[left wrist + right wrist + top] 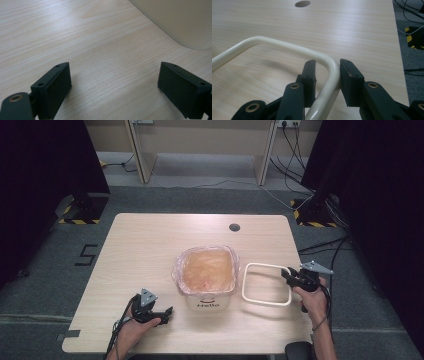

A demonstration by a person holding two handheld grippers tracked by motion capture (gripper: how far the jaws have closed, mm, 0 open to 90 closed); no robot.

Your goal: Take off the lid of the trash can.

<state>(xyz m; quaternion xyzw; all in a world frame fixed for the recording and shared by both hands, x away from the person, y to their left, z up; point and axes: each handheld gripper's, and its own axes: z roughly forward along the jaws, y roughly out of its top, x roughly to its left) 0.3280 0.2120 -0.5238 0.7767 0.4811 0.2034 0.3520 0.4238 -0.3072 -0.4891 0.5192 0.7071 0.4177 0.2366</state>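
A: Where does the right gripper [327, 73] stand?

B: Its jaws straddle the rounded corner of the cream ring frame [266, 284]; one pad presses the outer side of the tube, while the other sits just inside the bend with a sliver of gap. So the jaws are around the frame, and whether they truly clamp it cannot be told. In the high view the right gripper [288, 274] meets the frame at its far right corner.

A: And the frame itself?

B: It lies on the table [145, 240], just to the right of the bin [207, 275], which is lined with a clear plastic bag [178, 270] folded over the rim. The bin's front reads "Hello".

A: The left gripper [113, 82]?

B: Its jaws are wide apart with nothing but bare wood between them, low over the tabletop. In the high view it [165, 312] rests near the table's front edge, to the left of the bin, whose pale wall shows in the upper right corner of the left gripper view
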